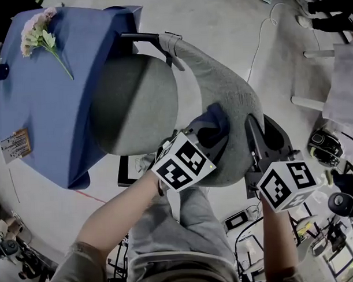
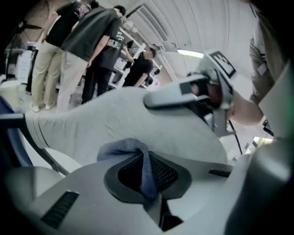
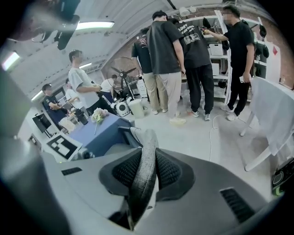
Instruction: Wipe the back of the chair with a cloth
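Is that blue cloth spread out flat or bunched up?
Bunched up: the blue cloth is pinched into a narrow fold in the left tool, the rest crumpled on the chair back.

Head view: dim, flat, low contrast; a soft shadow band crosses the grey padded chair seat [image 1: 135, 104]. Both gripper views: strong fisheye bending, dark vignetted corners, near foreground soft. Long ceiling strip lamp [image 3: 94, 25] glares in the right gripper view.
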